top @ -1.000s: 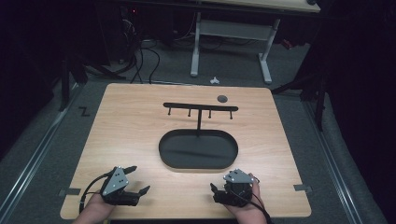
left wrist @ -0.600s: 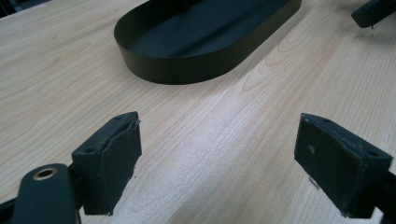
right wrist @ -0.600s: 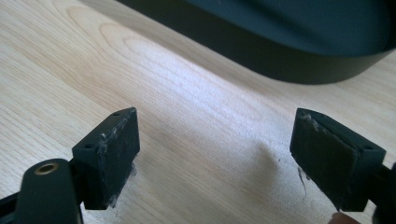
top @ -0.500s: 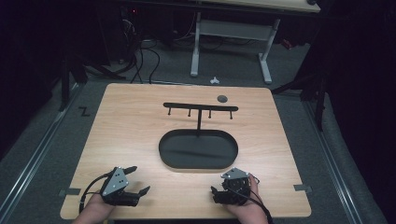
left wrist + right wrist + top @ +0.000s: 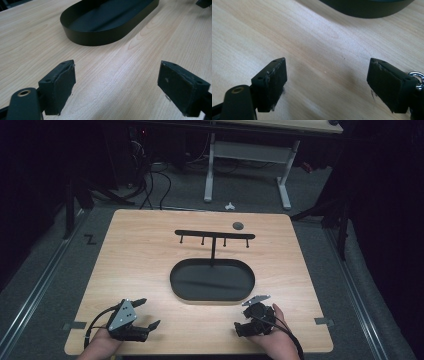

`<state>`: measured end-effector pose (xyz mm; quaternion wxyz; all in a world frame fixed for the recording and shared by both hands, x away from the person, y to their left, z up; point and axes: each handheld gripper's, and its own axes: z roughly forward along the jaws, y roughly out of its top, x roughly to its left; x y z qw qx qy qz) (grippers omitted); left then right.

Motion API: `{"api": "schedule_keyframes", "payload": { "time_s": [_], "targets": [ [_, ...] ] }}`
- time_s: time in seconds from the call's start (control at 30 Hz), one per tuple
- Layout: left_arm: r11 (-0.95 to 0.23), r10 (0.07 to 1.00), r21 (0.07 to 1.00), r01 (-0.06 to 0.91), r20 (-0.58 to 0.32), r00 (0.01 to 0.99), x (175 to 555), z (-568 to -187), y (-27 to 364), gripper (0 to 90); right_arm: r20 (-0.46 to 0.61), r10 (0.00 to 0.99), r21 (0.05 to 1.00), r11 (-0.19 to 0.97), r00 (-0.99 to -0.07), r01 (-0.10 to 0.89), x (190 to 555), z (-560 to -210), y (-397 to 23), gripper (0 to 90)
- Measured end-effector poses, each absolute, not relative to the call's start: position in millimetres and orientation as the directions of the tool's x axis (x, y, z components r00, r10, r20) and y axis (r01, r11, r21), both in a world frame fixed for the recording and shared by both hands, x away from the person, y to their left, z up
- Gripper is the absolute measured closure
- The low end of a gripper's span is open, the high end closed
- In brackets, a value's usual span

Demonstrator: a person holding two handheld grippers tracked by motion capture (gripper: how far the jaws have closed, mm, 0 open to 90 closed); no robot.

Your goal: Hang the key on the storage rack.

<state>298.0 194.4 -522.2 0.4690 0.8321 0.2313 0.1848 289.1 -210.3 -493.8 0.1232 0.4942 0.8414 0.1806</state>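
A: Where are the two grippers?

B: Both sit at the near edge of the table (image 5: 145,255), each held in a hand. The left gripper (image 5: 145,315) has its jaws spread wide, with bare wood between them. The right gripper (image 5: 327,82) is also wide apart and holds nothing.

A: And what lies ahead of them?

B: A black oval tray (image 5: 212,280) lies beyond the fingers of both, apart from them, between the two grippers and farther out. Past the tray stands a black rack (image 5: 214,236) with small pegs, and a dark disc (image 5: 238,225) just beyond it
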Motion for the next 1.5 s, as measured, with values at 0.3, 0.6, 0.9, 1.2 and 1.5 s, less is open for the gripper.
{"api": "schedule_keyframes", "payload": {
  "time_s": [0.3, 0.6, 0.9, 1.2, 1.5],
  "targets": [
    [-0.476, 0.543, 0.855, 0.205, 0.103, 0.834, 298, -522, 191, 15.2, -0.018, 0.851, 0.325, 0.501, -0.525, 0.802, 291, -487, -208, 17.5],
    [-0.481, 0.542, 0.851, 0.211, 0.099, 0.835, 300, -523, 190, 15.2, -0.001, 0.838, 0.284, 0.524, -0.546, 0.803, 287, -486, -212, 16.9],
    [-0.487, 0.544, 0.848, 0.212, 0.104, 0.833, 299, -523, 190, 15.3, -0.013, 0.853, 0.28, 0.503, -0.521, 0.818, 279, -479, -230, 17.0],
    [-0.499, 0.538, 0.84, 0.213, 0.108, 0.836, 300, -523, 188, 15.3, -0.042, 0.876, 0.275, 0.472, -0.48, 0.837, 274, -473, -262, 27.1],
    [-0.501, 0.542, 0.836, 0.223, 0.102, 0.834, 302, -523, 187, 15.3, -0.045, 0.909, 0.276, 0.41, -0.414, 0.869, 293, -467, -287, 43.6]
  ]
}}
